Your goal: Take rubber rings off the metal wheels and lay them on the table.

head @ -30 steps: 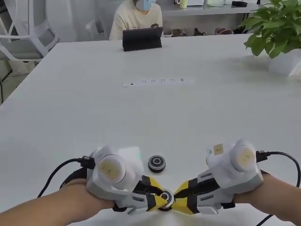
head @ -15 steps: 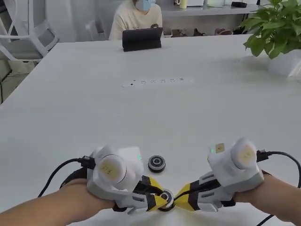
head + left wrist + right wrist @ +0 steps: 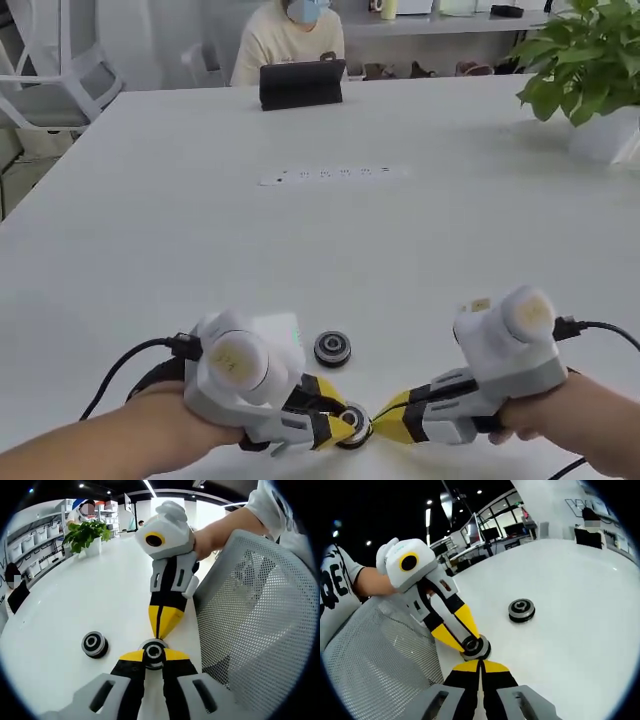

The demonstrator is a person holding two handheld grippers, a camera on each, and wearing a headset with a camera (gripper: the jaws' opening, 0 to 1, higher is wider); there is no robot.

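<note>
A small metal wheel (image 3: 153,651) with a black rubber ring sits between my left gripper's (image 3: 153,655) yellow jaws, which are shut on it just above the white table (image 3: 300,250). In the head view that wheel (image 3: 352,422) is at the bottom centre, with the left gripper (image 3: 345,426) coming in from the left. My right gripper (image 3: 480,664) faces it with its jaws pinched together on the wheel's (image 3: 476,647) rubber rim. The right gripper (image 3: 386,428) comes in from the right. A second wheel (image 3: 333,347) with its ring on lies flat on the table just beyond.
A mesh chair back (image 3: 250,610) stands close to the table's near edge. Far across the table are a socket strip (image 3: 335,174), a black tablet (image 3: 301,84) with a seated person behind it, and a potted plant (image 3: 585,60) at the right.
My right gripper has drawn a little to the right and lower, away from the held wheel. The left gripper and both wheels have stayed put.
</note>
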